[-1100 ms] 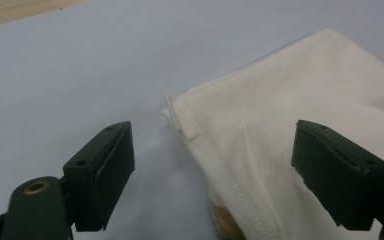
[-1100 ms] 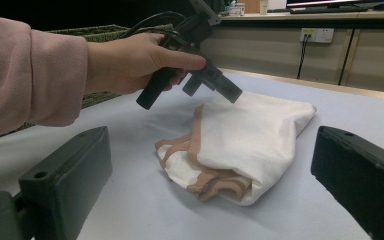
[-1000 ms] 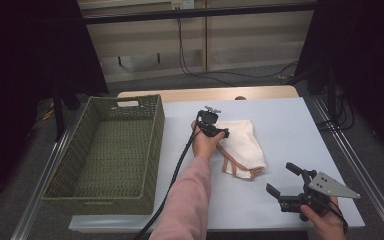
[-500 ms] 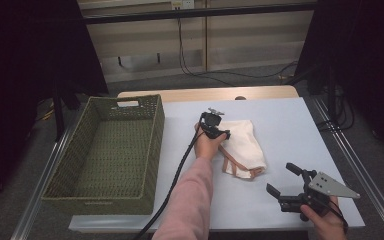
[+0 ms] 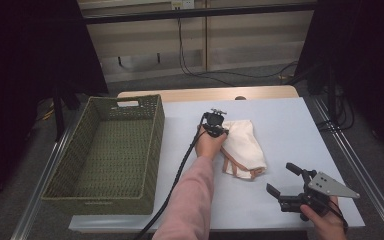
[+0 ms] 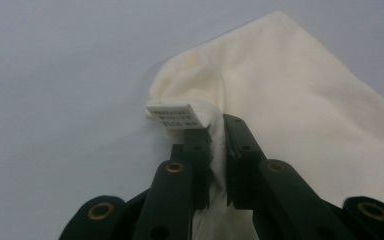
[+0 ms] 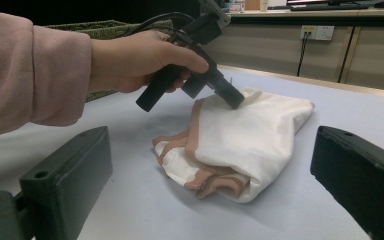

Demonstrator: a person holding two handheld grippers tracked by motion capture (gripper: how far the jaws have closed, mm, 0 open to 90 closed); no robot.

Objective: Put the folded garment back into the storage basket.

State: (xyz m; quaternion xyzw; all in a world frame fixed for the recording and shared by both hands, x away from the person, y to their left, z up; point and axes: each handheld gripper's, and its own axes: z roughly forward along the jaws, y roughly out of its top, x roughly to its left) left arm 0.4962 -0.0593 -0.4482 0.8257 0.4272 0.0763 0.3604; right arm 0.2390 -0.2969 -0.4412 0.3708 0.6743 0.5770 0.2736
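White tabletop [image 5: 290,125] spans the middle of the high view. At its left sits a green woven basket [image 5: 152,145] with nothing visible inside it. Right of centre lies a cream garment [image 5: 247,147] with tan trim, crumpled flat on the table, well apart from the basket. A pink-sleeved forearm reaches up from the bottom edge, its hand tilting the left gripper [image 5: 219,131] down onto the garment's upper left edge. In the left gripper view that gripper [image 6: 216,132] has just been closing, and its jaws now pinch a fold of cloth beside a small white label [image 6: 176,115]. At lower right, the right gripper [image 5: 284,179] is held low over the table, jaws spread wide, clear of the garment.
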